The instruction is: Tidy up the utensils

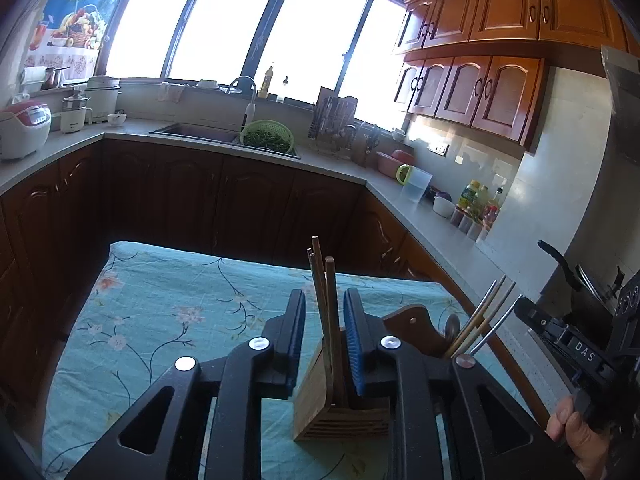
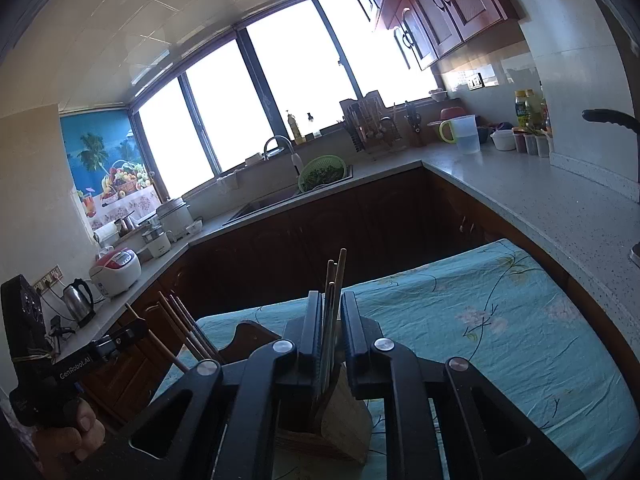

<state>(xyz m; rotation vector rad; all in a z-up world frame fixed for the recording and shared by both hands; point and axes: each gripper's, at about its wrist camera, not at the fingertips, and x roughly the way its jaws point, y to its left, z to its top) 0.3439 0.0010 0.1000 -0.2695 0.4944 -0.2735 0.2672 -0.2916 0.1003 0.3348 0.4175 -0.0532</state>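
A wooden utensil holder [image 1: 340, 412] stands on the table's teal floral cloth [image 1: 160, 312]. Brown wooden chopsticks [image 1: 329, 280] stand upright in its near slot. They rise between the blue pads of my left gripper [image 1: 325, 296], which is open, with a gap on each side. Metal and bamboo sticks [image 1: 486, 316] lean in the holder's right side. In the right wrist view my right gripper [image 2: 332, 296] straddles thin sticks [image 2: 335, 276] standing in the same holder [image 2: 340, 416]. Its jaws are slightly apart and not clamped. More chopsticks [image 2: 188, 328] lean at the left.
A hand [image 1: 568, 420] holds the other gripper's handle at the right edge. Kitchen counters wrap around the table, with a sink and green colander [image 1: 267, 136], a rice cooker [image 1: 22, 128], a kettle [image 2: 78, 300] and bottles [image 1: 476, 200]. A dark pan handle [image 2: 612, 118] sticks out at the right.
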